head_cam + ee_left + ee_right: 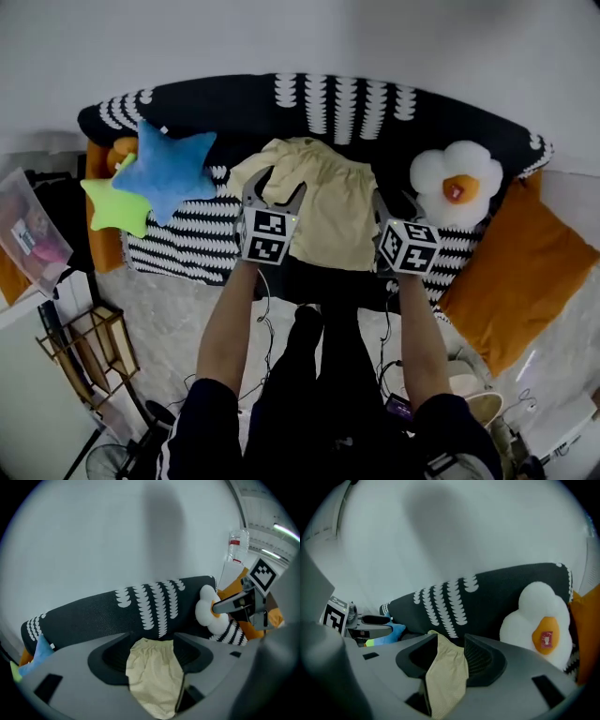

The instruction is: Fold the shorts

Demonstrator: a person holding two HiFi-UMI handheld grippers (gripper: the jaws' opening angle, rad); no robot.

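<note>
Gripping evenly matters here: the shorts (pixel 328 206) lie mid-seat on the sofa (pixel 234 103), their near edge inside the left tongs (pixel 277 189) and right tongs (pixel 395 204). Both are released, with cloth loose between the jaws. Each should clench squarely on the edge before lifting.

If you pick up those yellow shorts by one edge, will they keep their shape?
Probably not: the shorts lie rumpled on the sofa, so they'd likely sag and drape. They look thin, so probably light.
</note>
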